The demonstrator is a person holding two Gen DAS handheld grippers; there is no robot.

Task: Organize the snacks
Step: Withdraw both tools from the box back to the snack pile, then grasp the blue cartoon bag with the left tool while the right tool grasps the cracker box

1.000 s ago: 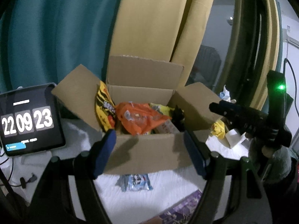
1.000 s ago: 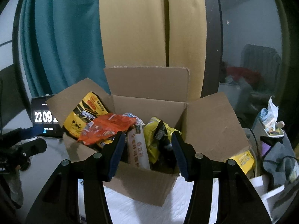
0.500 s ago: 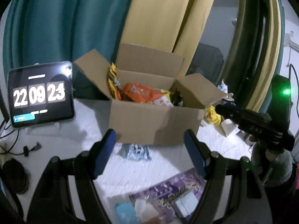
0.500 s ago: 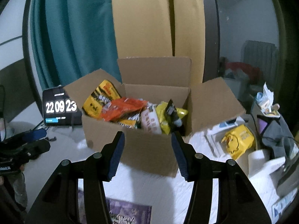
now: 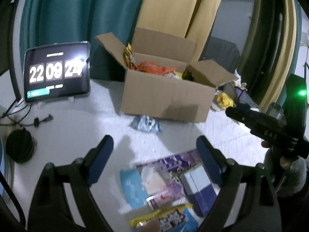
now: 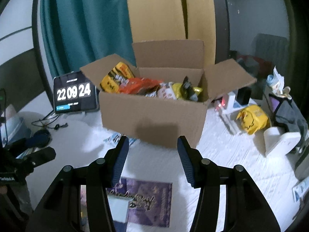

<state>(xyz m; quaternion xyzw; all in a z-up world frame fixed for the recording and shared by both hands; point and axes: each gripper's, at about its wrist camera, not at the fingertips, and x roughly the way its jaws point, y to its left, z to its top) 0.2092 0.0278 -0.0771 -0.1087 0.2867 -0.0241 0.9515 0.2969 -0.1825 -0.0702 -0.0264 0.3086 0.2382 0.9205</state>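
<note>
Nearest, a purple packet (image 5: 173, 174) lies on the white surface (image 5: 77, 131) among other loose snacks. The left gripper (image 5: 154, 150) hangs over it, jaws opening, nothing between them. The right gripper (image 6: 152, 150) stands half-wide and empty. Farther on, a small blue packet (image 5: 145, 124) lies just before the open cardboard box (image 6: 152, 114) — stuffed with snacks. Beyond, a tablet (image 5: 57, 71) shows 22 09 24.

A: What lies between the left gripper (image 5: 154, 154)'s jaws?
B: Nothing; they're opening above a purple packet (image 5: 170, 176).
A: And farther off?
B: A cardboard box (image 5: 164, 98) of snacks, a clock tablet (image 5: 57, 71) at its left.
</note>
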